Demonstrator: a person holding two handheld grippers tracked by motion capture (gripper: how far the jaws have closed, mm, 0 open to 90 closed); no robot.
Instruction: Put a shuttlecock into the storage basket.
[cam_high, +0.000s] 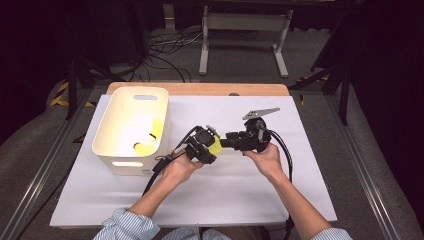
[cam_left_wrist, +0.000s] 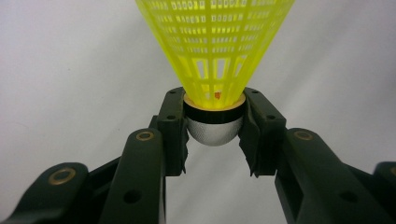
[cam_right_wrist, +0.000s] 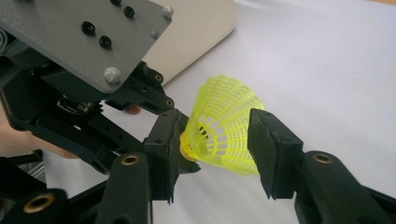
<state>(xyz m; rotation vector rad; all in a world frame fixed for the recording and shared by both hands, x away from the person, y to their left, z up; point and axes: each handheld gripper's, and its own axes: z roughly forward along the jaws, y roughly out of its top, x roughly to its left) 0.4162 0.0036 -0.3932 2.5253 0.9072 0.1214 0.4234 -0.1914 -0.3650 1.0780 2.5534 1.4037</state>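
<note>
A yellow plastic shuttlecock hangs above the white table sheet between my two grippers. My left gripper is shut on its rounded silver-white head, just under the black band, and the mesh skirt fans away from the jaws. In the high view the left gripper comes from the left and my right gripper from the right, tip to tip. The right gripper stands open with the skirt between its jaws. The skirt keeps its round shape. The left gripper's body and grey plate sit close on the left.
A white bin stands at the left of the table with yellow shuttlecocks inside; its wall is just behind the grippers. A white sheet covers the table. Cables trail from both grippers toward the person.
</note>
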